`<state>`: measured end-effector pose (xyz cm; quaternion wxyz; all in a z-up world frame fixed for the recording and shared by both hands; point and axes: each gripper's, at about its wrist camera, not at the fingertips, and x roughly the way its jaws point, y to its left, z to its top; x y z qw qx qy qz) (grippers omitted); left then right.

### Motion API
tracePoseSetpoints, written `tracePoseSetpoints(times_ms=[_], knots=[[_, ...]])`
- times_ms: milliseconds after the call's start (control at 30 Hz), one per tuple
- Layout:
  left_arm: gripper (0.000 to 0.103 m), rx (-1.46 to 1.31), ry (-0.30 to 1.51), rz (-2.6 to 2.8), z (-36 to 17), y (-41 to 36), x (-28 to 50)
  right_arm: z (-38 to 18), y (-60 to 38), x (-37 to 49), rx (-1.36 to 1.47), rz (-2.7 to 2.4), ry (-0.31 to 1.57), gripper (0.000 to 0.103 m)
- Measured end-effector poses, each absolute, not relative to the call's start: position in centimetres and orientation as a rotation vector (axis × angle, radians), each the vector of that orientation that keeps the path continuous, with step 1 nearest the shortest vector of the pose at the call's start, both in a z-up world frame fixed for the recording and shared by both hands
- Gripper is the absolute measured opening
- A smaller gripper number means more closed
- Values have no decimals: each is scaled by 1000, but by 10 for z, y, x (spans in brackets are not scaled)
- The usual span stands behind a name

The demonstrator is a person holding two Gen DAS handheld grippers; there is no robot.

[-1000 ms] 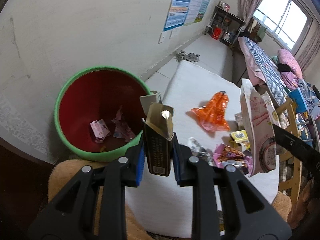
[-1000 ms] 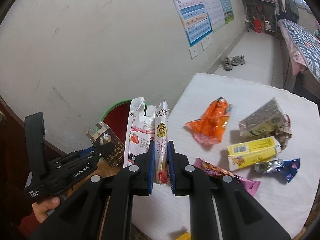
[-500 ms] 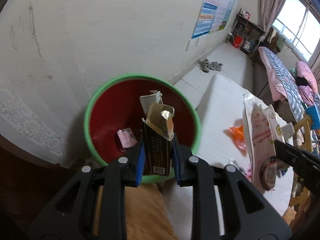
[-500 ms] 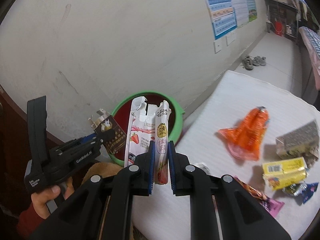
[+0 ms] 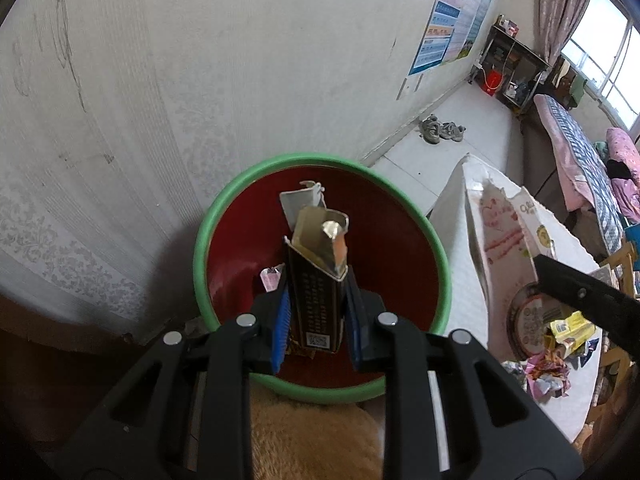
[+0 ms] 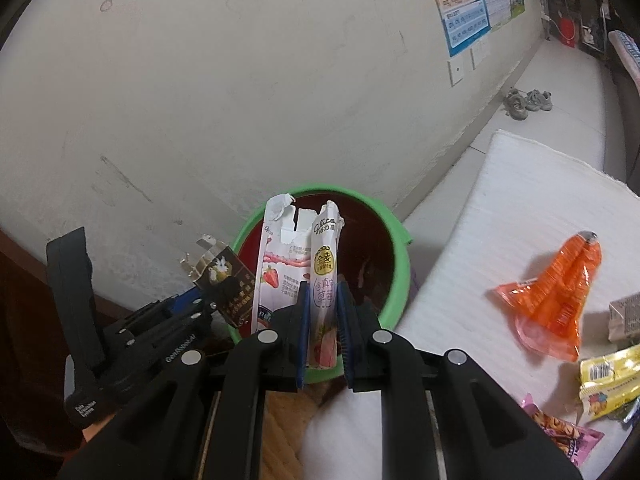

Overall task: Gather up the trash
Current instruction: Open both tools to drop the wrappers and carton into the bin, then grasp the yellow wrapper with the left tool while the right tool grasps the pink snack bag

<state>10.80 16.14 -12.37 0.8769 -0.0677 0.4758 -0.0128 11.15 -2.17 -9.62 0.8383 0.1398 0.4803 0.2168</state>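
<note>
Dark brown opened cardboard carton point(image 5: 314, 300), upright, is clamped between the blue pads of the left gripper point(image 5: 316, 322), over the mouth of the green-rimmed red plastic bin point(image 5: 202, 264). A pink scrap point(image 5: 269, 279) lies inside the bin. White torn strawberry-print snack pouch point(image 6: 323, 280) is pinched in the right gripper point(image 6: 323, 330), jaws nearly together on it, above the bin's near rim. Orange plastic wrapper point(image 6: 554, 294) and yellow packet point(image 6: 608, 376) lie on the white mat point(image 6: 500, 208) to the right, well apart from the bin.
</note>
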Motion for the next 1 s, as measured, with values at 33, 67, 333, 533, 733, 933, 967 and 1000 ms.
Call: tracePoseSetpoints(times_ms=[33, 67, 333, 533, 733, 933, 967, 1000], knots=[[23, -149, 996, -26, -125, 163, 108, -96, -21, 113, 291, 458, 1017, 15], [23, -151, 998, -24, -126, 164, 110, -95, -20, 114, 284, 457, 1017, 15], [63, -173, 968, 19, -127, 174, 109, -89, -15, 119, 284, 478, 991, 51], [63, -181, 973, 8, -120, 173, 97, -80, -30, 109, 322, 492, 979, 51], [65, -212, 953, -36, -106, 163, 74, -65, -89, 69, 305, 443, 960, 54], [66, -196, 992, -162, -108, 118, 54, -71, -154, 23, 211, 278, 965, 56], [68, -163, 1011, -211, -110, 103, 48, -76, -163, 17, 197, 254, 980, 56], [72, -137, 1024, -252, -113, 92, 43, -81, -170, 12, 184, 235, 995, 56]])
